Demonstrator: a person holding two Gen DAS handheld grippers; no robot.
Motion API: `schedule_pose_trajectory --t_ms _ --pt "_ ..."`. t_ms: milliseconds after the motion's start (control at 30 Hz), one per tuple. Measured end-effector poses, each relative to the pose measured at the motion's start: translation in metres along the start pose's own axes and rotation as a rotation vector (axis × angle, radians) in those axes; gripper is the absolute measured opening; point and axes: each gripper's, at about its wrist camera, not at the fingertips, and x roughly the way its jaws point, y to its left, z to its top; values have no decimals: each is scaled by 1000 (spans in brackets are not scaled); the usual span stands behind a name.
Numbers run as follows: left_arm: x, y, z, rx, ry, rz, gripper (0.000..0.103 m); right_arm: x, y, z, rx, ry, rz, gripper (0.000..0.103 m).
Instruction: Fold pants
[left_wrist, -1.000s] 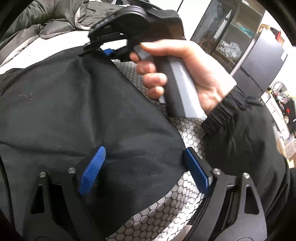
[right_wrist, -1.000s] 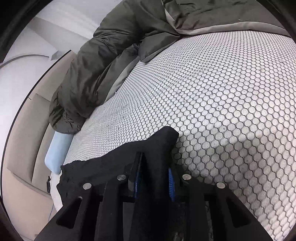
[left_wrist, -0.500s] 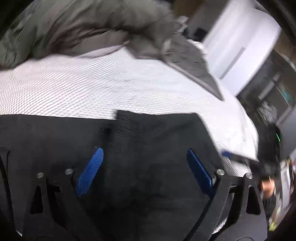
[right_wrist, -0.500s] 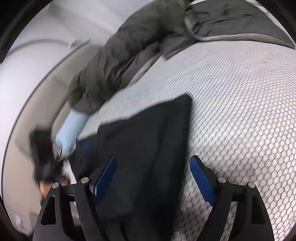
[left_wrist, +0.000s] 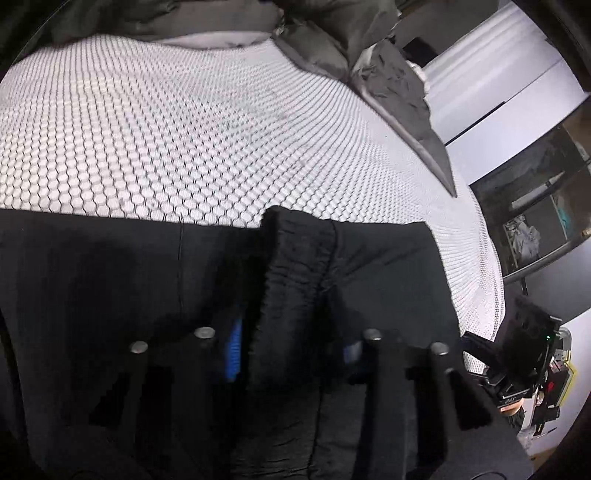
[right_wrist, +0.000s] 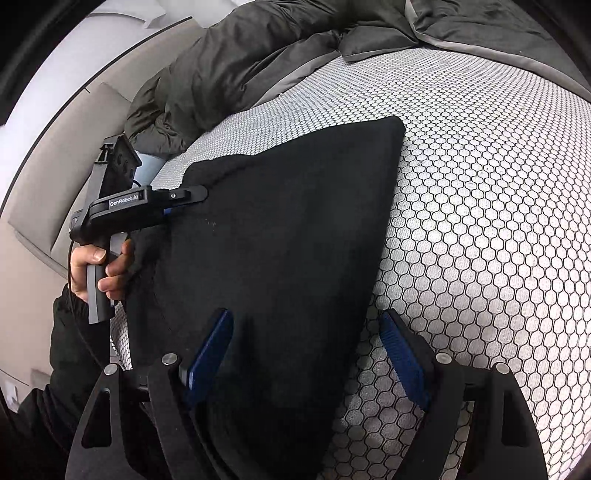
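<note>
Your left claw (left_wrist: 291, 343) is clamped on a bunched fold of the black pants (left_wrist: 110, 288) at the ribbed waistband (left_wrist: 299, 254), its blue pads (left_wrist: 233, 347) pressed into the cloth. Your right claw (right_wrist: 306, 354) stands wide, its pads straddling the near edge of the pants without gripping. The pants lie folded flat on the bed's honeycomb-patterned cover (right_wrist: 480, 184). Beyond them, a dark grey duvet (right_wrist: 229, 62) is heaped along the far side of the bed.
</note>
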Motion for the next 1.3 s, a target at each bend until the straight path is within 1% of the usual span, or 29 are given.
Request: schedule_pose_trajectory --t_ms 100,167,200,233,267,300,333,400,467,533,567,700,733,767,800,833,900,933,967,1000,1100,1133,1167,1200,1267,1300 --pt "-20 -3 -2 28 -28 -12 19 -1 4 2 0 -10 -3 83" --pt "-35 -4 -4 44 -54 10 20 -1 6 7 -6 -20 0 83" --pt "-38 -4 -6 49 -53 29 24 -1 8 7 -11 -22 1 83" --pt "-35 0 -6 52 -44 79 27 2 8 7 -14 -18 -4 83" --pt "-32 3 -7 40 -38 112 38 4 8 7 -16 -13 -12 83" --pt "-27 12 -8 -2 -26 141 56 8 8 6 -19 -3 -22 83" --pt "-25 17 -8 -38 -25 132 58 10 8 6 -19 1 -25 83" --pt "-32 16 -10 -50 -39 115 59 9 8 6 -23 2 -34 83" --pt "-48 4 -13 -11 -74 152 62 -2 8 3 -24 -12 -21 83" --pt "-62 -10 -20 10 -124 173 72 -16 6 -5 -26 -34 5 83" --pt "-68 -18 -25 23 -139 172 80 -21 5 -9 -26 -42 16 83" --pt "-71 -72 -52 129 -149 163 81 -32 2 -35 -4 -45 72 83" --pt "-71 -84 -59 141 -149 152 82 -30 2 -41 19 -39 86 79" --pt "-61 -101 -65 164 -135 124 84 -29 1 -45 40 -36 103 72" --pt "-48 -117 -68 183 -116 99 84 -26 2 -49 56 -28 117 70" --pt "-29 -135 -72 208 -74 61 84 -23 4 -53 66 -23 112 65" --pt "7 -162 -79 242 9 10 84 -21 8 -55 71 -24 99 61" --pt "20 -171 -83 252 48 -2 84 -22 9 -55 79 -29 103 55" --pt "31 -177 -87 257 70 8 84 -21 9 -55 96 -31 115 52" --pt "39 -183 -89 271 81 34 84 -21 8 -57 111 -29 123 52" --pt "45 -188 -88 271 80 50 84 -21 10 -63 102 -18 132 48" --pt "43 -185 -90 266 82 47 84 -21 11 -65 99 -21 127 41" --pt "42 -184 -91 266 83 48 84 -19 12 -67 96 -17 128 29" --pt "42 -186 -92 271 84 53 84 -18 14 -70 92 -12 128 26" --pt "43 -186 -93 281 84 62 84 -20 24 -76 46 -27 113 12" --pt "43 -182 -91 284 83 64 84 -24 31 -80 14 -40 104 12"
